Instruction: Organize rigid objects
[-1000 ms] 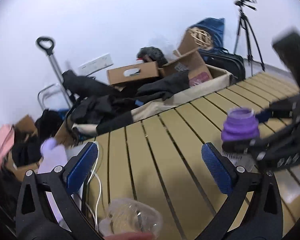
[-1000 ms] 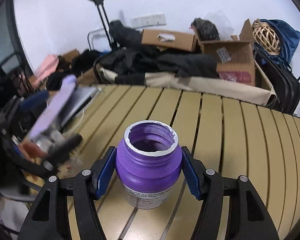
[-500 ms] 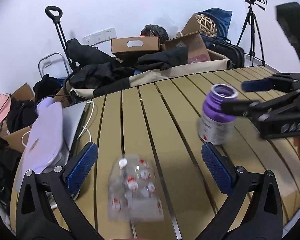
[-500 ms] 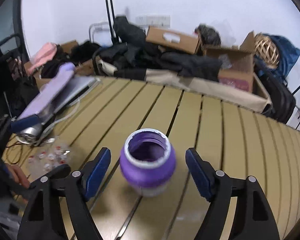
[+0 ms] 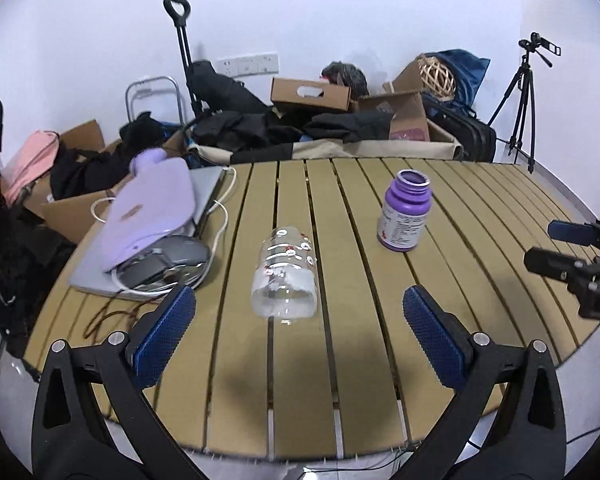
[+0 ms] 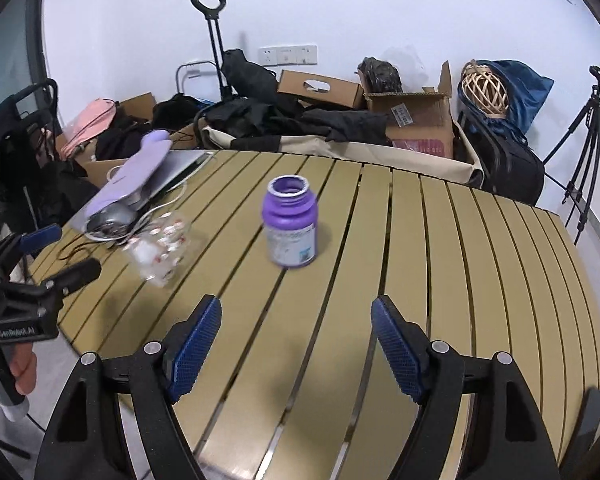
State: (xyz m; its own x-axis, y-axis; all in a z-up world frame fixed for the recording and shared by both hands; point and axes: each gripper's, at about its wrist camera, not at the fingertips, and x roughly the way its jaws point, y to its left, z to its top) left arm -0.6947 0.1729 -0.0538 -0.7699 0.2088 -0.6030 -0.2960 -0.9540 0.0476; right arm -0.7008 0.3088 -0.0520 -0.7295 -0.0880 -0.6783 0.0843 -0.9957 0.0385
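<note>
A purple open-topped bottle (image 6: 290, 225) stands upright on the slatted wooden table (image 6: 440, 280); it also shows in the left wrist view (image 5: 405, 211). A clear plastic bottle with red marks (image 5: 286, 272) lies on its side to the left of it, also seen in the right wrist view (image 6: 159, 248). My left gripper (image 5: 300, 332) is open and empty, pulled back in front of the clear bottle. My right gripper (image 6: 297, 344) is open and empty, pulled back in front of the purple bottle. Each gripper shows at the edge of the other's view.
A lilac hot-water bottle (image 5: 148, 204) lies on a grey laptop (image 5: 204, 184) with a mouse (image 5: 168, 258) and white cable at the table's left. Boxes, dark clothes, a trolley and a tripod (image 5: 522, 92) stand behind the table.
My right gripper opened, let go of the purple bottle and drew back. My left gripper drew back from the clear bottle, which now lies on the table.
</note>
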